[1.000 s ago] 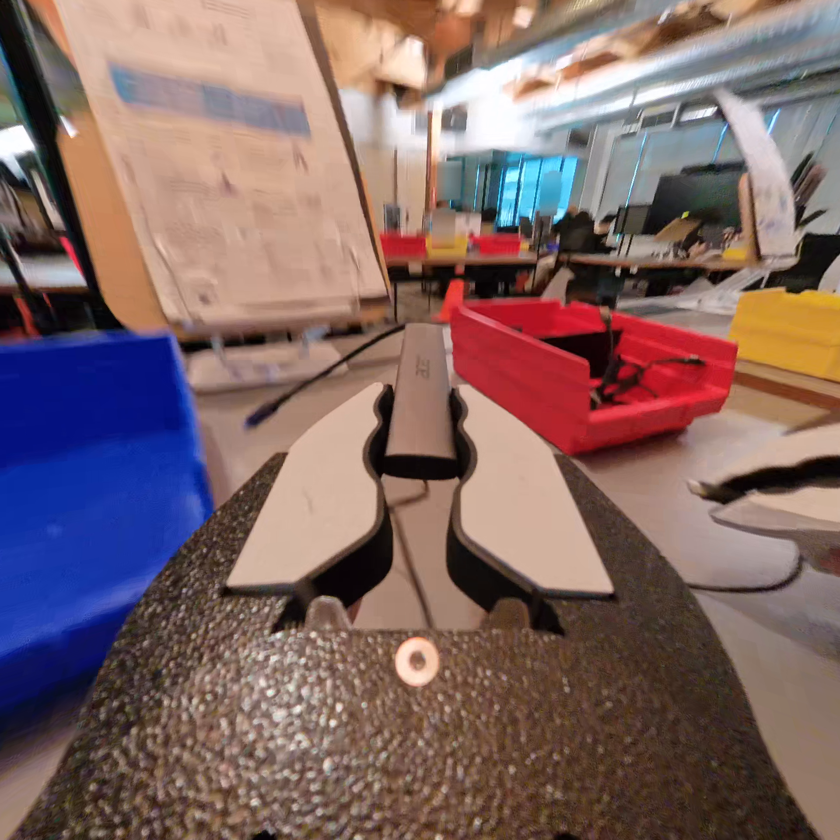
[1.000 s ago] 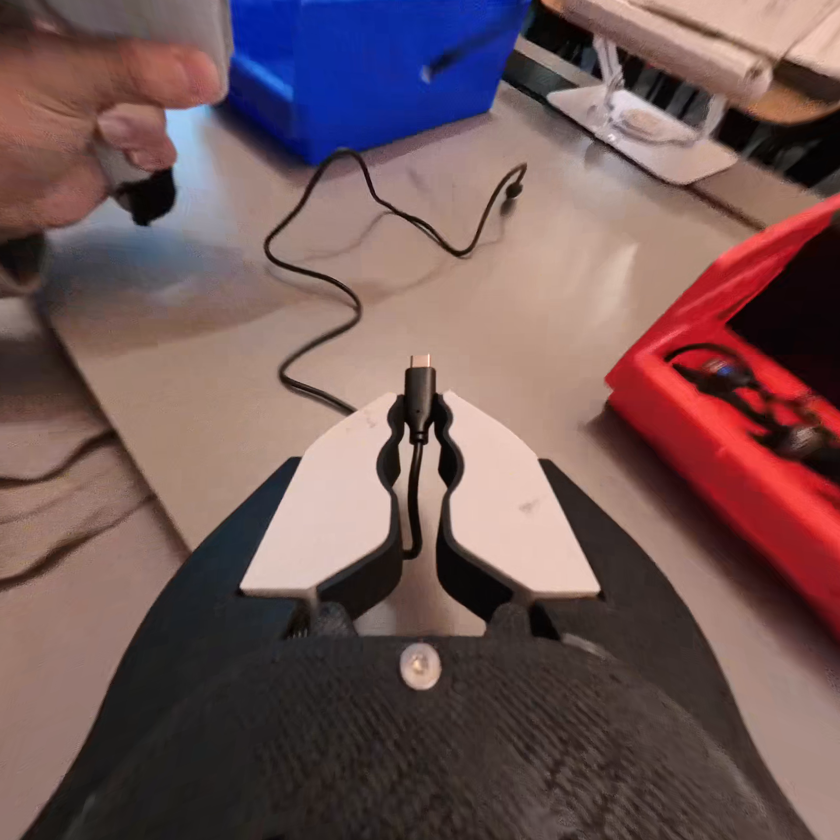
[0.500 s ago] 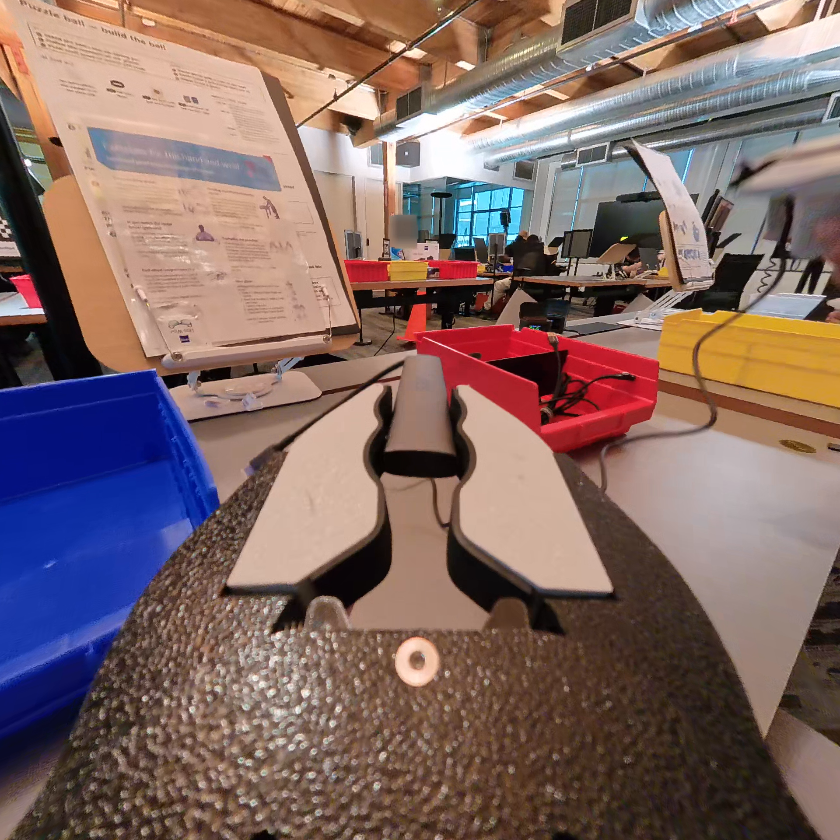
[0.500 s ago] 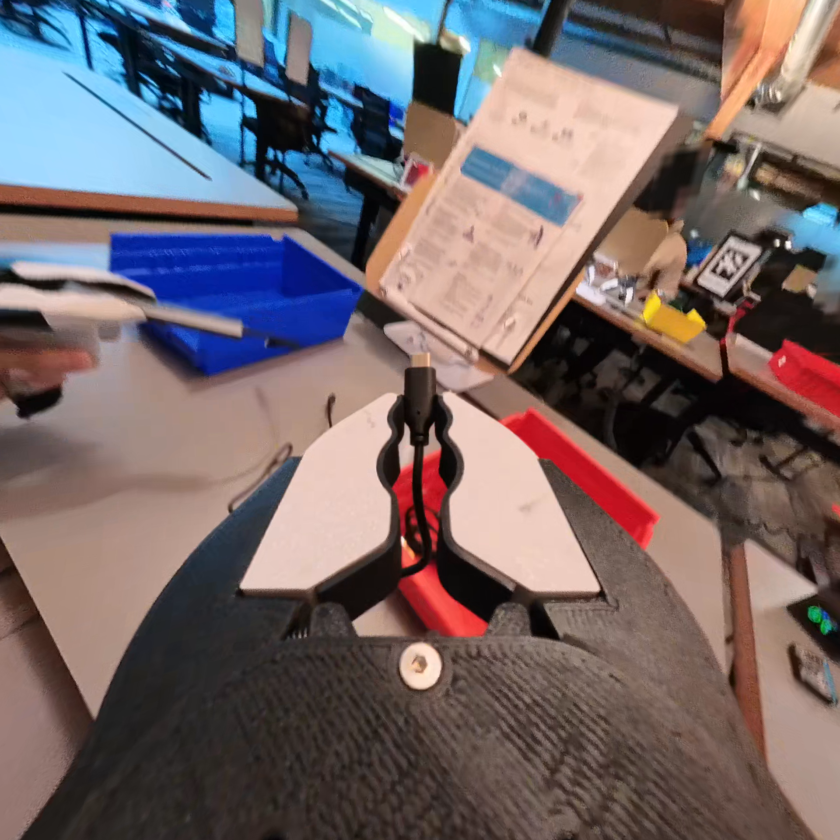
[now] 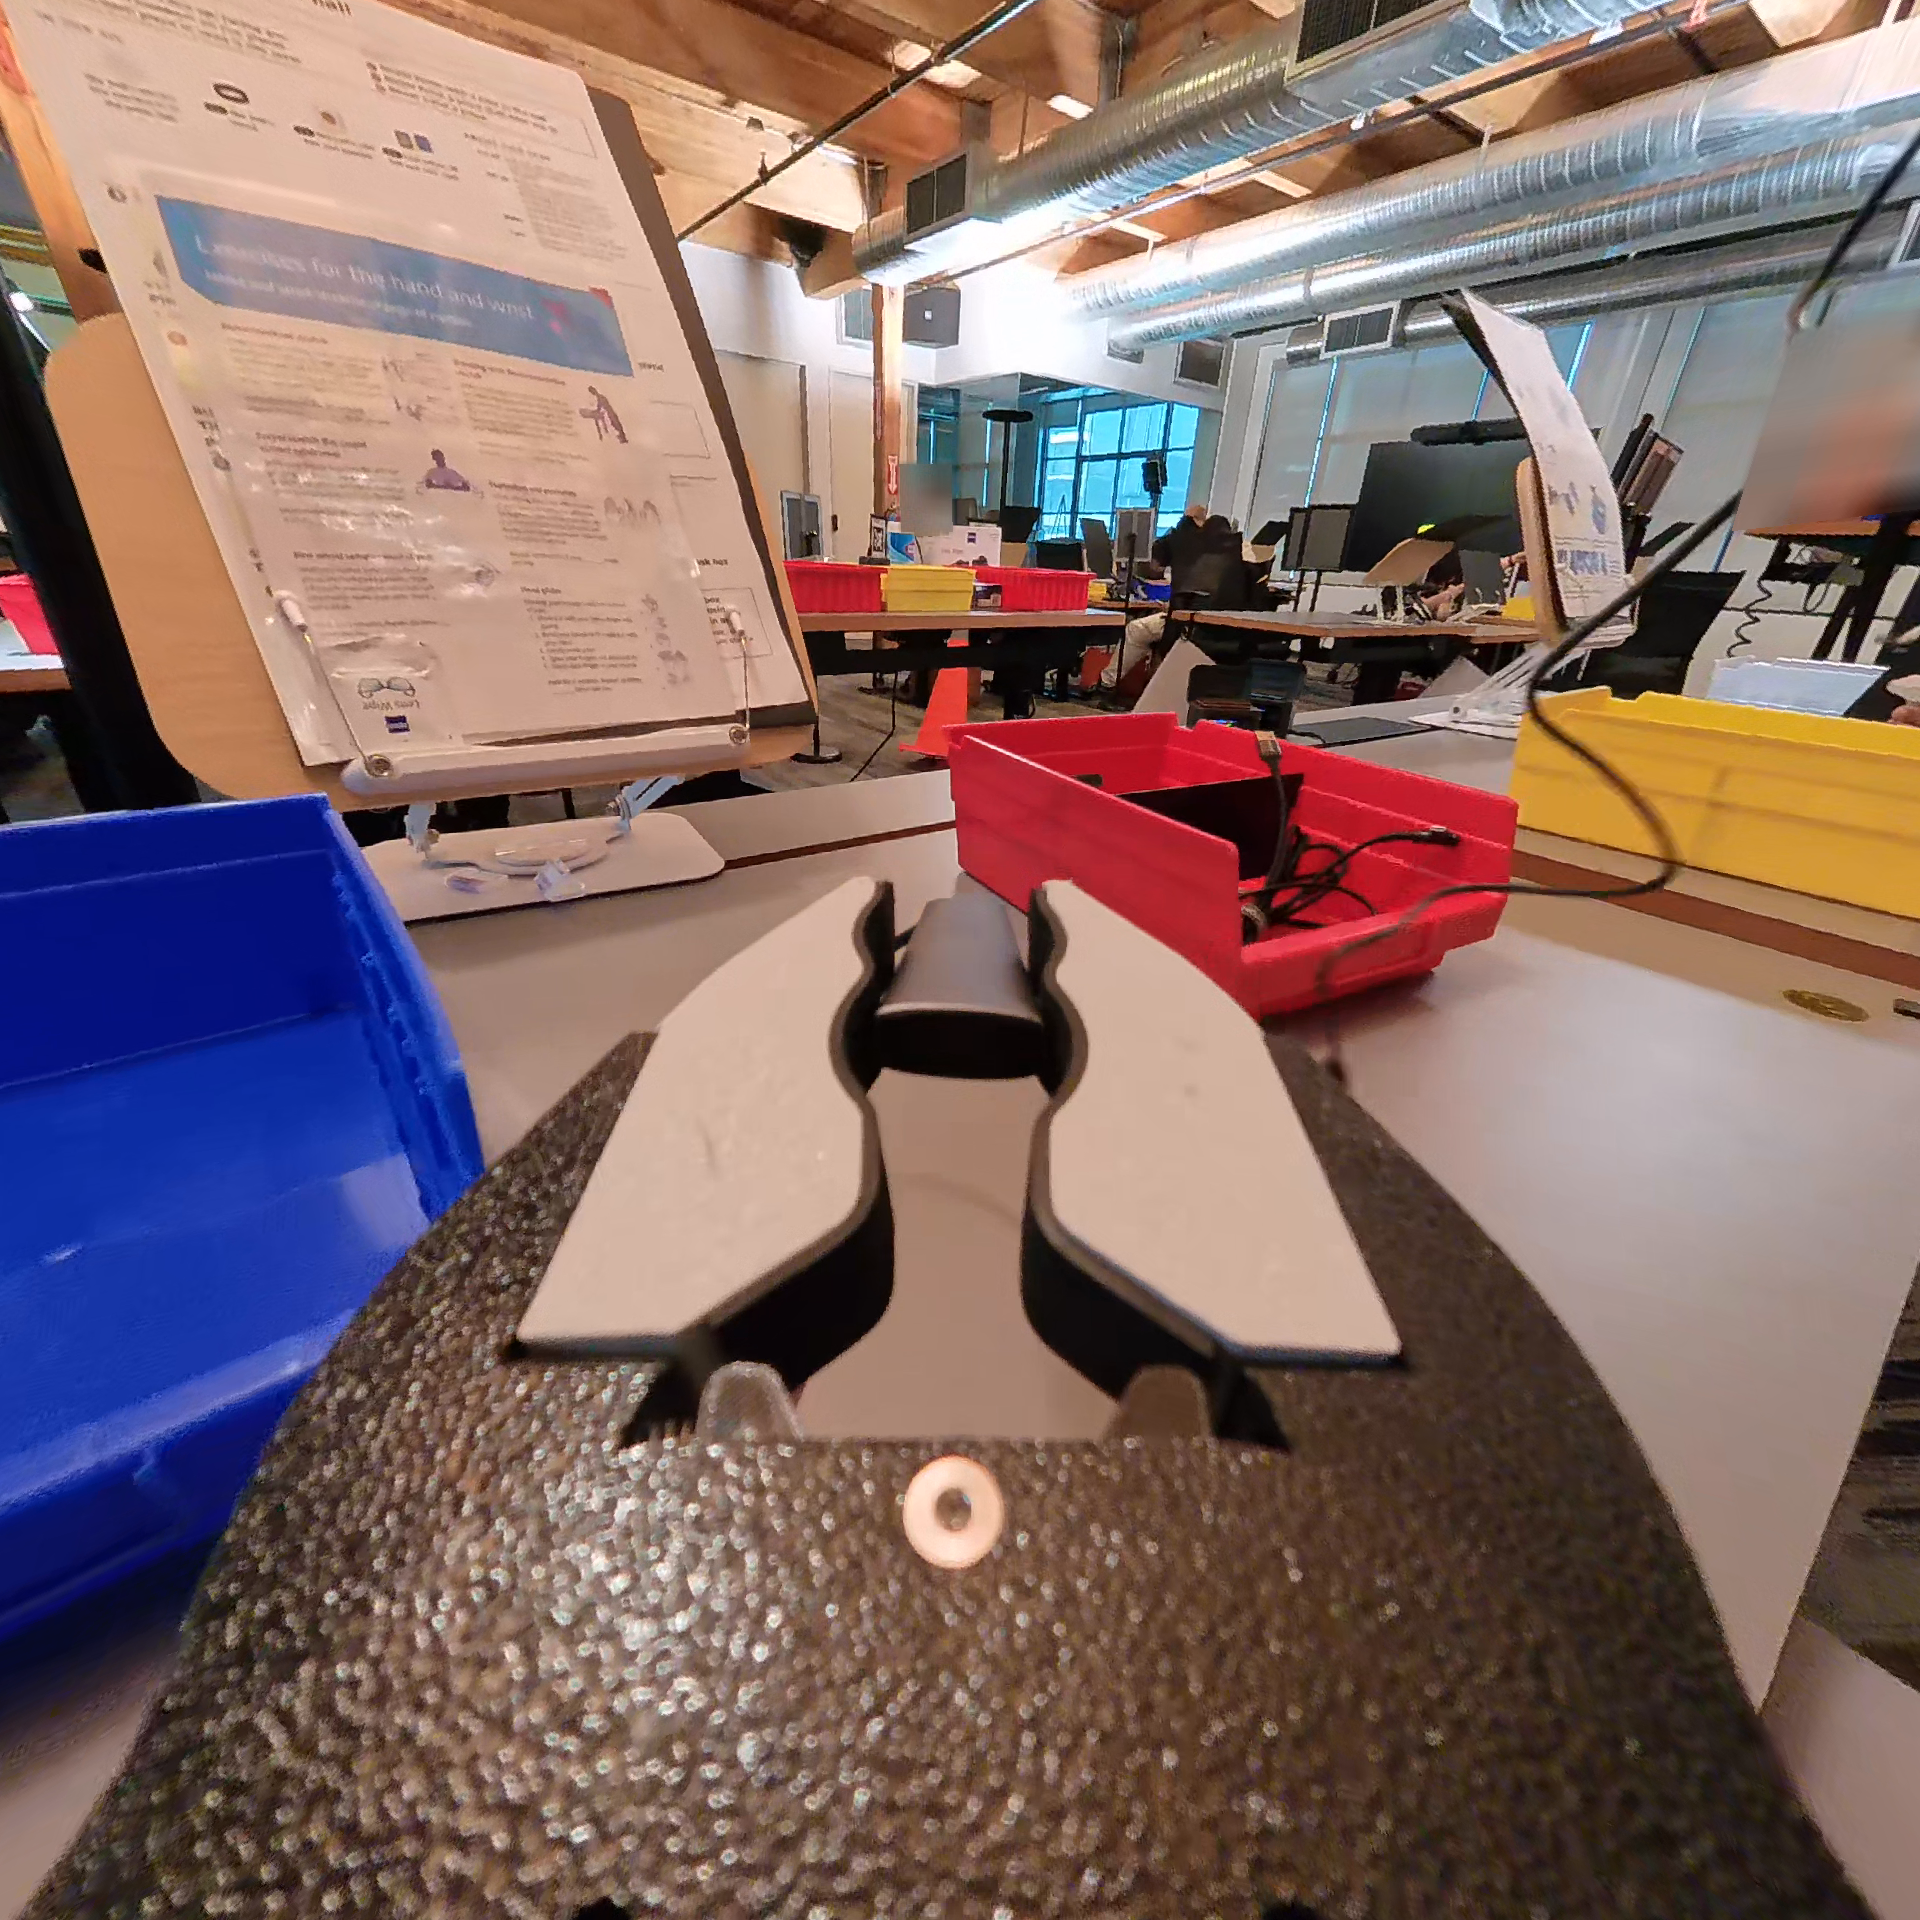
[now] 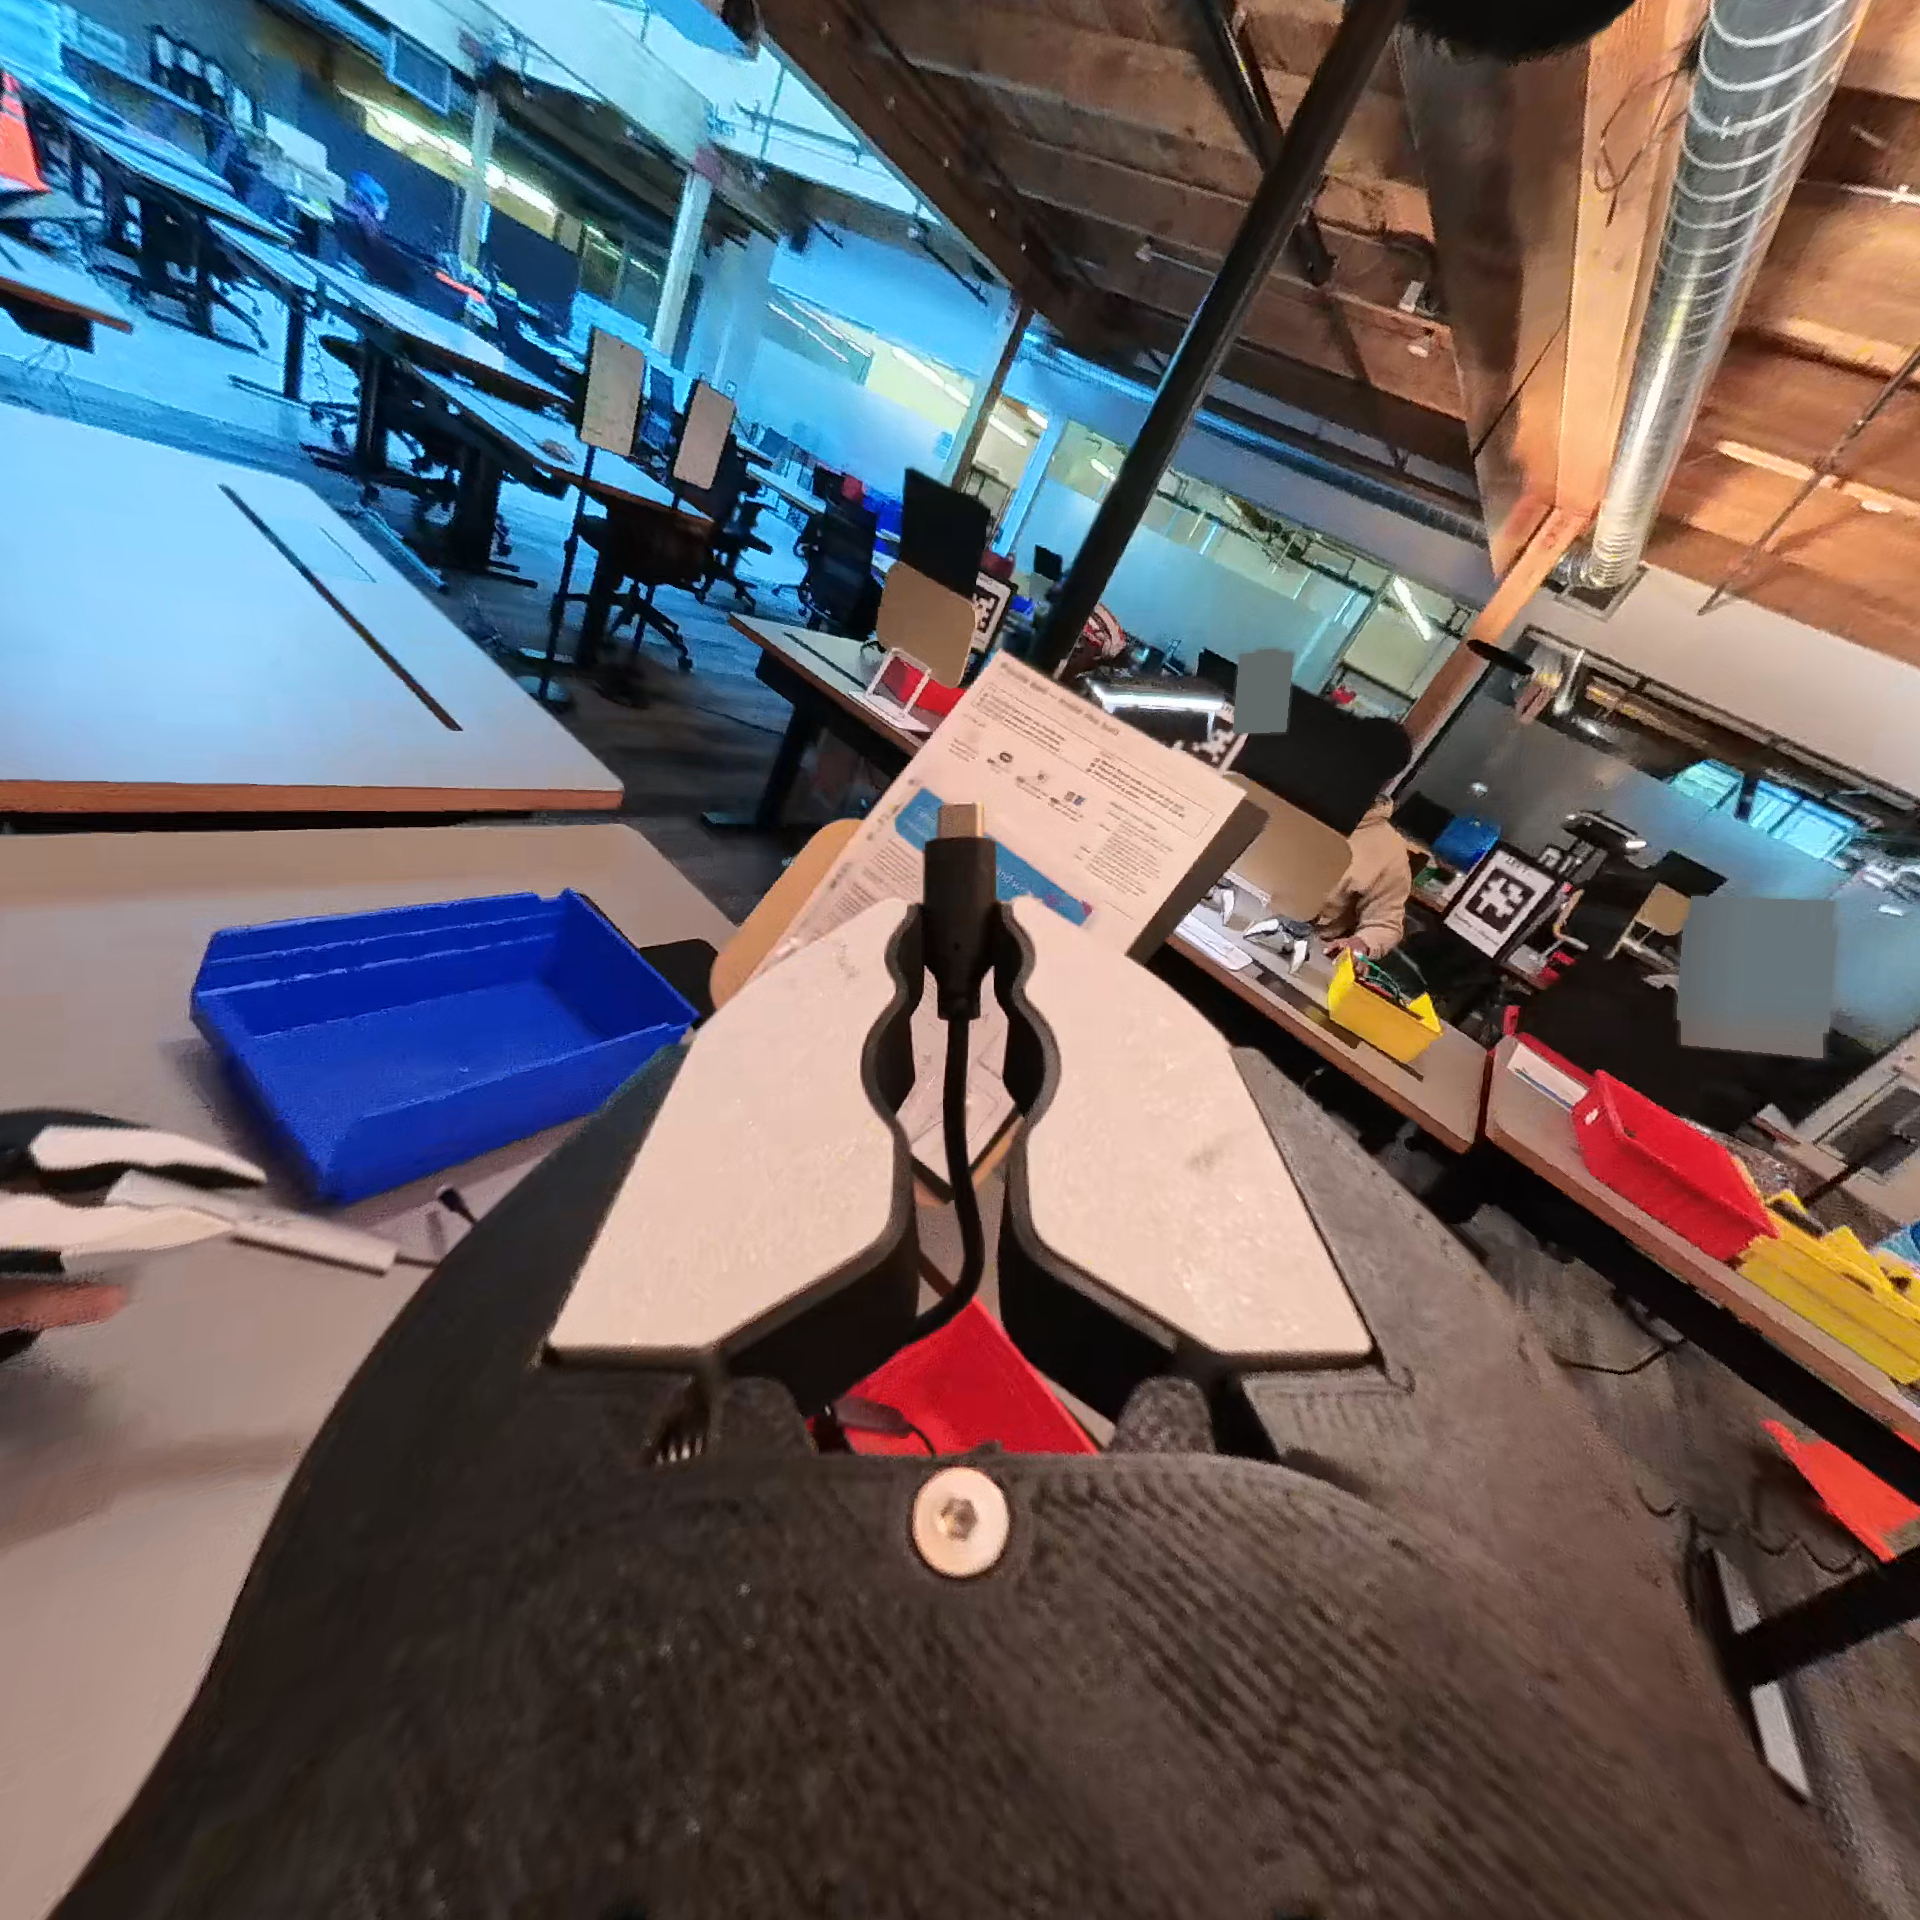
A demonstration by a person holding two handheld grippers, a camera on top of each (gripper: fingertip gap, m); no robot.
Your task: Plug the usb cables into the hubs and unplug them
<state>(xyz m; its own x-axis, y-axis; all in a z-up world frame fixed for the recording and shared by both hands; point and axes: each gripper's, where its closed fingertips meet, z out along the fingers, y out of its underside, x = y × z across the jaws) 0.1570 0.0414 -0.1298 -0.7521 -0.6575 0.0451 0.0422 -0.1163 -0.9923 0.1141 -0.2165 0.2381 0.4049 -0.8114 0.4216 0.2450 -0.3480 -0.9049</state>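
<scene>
My left gripper [image 5: 958, 935] is shut on a grey USB hub [image 5: 958, 966], held above the table and pointing forward. My right gripper [image 6: 961, 935] is shut on the black plug of a USB cable [image 6: 958, 904], its metal tip pointing up and forward, raised high over the table. The cable [image 5: 1600, 790] hangs from the upper right in the left wrist view and drops toward the red bin [image 5: 1101, 831]. The left gripper with the hub [image 6: 135, 1205] shows blurred at the left edge of the right wrist view.
A blue bin [image 5: 187, 1143] sits at the left, also in the right wrist view [image 6: 416, 1029]. A document stand [image 5: 416, 436] stands behind it. The red bin holds black cables [image 5: 1309, 873]. A yellow bin [image 5: 1714, 790] is at the right. The grey table [image 5: 1621, 1164] ends at the right. Left tips to right tips: about 45 cm.
My right gripper has lifted the cable plug up from the table and tilted upward. My left gripper has tilted so the hub looks shorter, and it holds steadier.
</scene>
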